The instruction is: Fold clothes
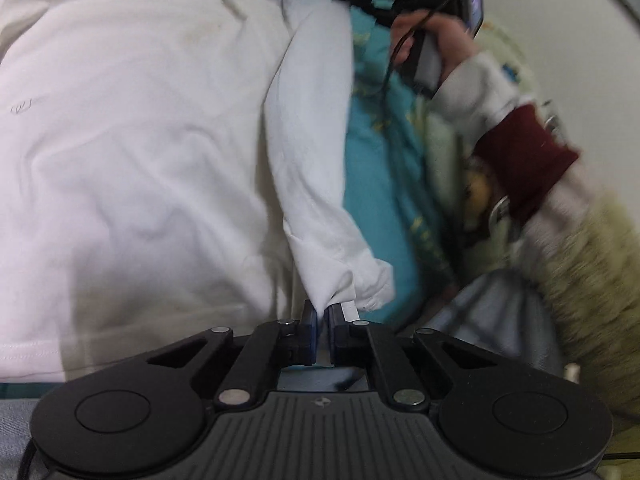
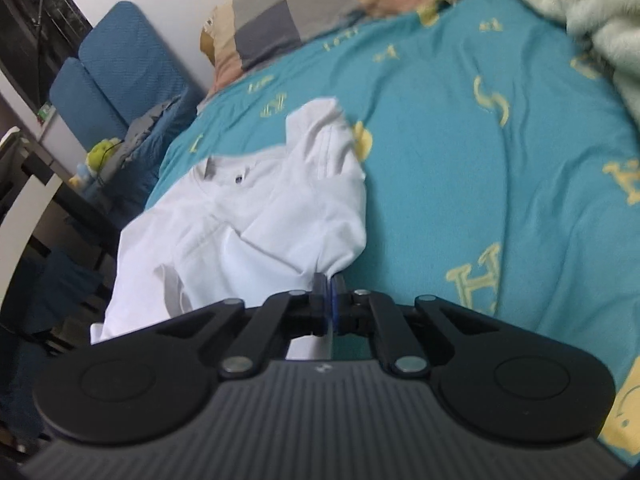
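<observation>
Pinching sleeve cuff (image 1: pixel 352 280), left tongs (image 1: pixel 323 312) pressed together on it; white shirt (image 1: pixel 120 140) spread on bed, 10 o'clock; grip suits folding sleeve inward.

Right view: right tongs (image 2: pixel 330 284) clamp shirt edge at 12 o'clock, lifting cloth off teal bedsheet (image 2: pixel 480 160), likely to control fold.

Each gripper, the left gripper (image 1: pixel 323 312) and the right gripper (image 2: pixel 330 285), has a ribbed grey body, 2 round black discs, black link arms with silver rivets, and blue-padded black fingers. The other gripper's black handle trails a thin black cable (image 1: pixel 394 52). The person's arm wears a pale sleeve (image 1: pixel 472 80), a dark red cuff (image 1: pixel 524 160) and fuzzy olive fleece (image 1: pixel 592 272).
</observation>
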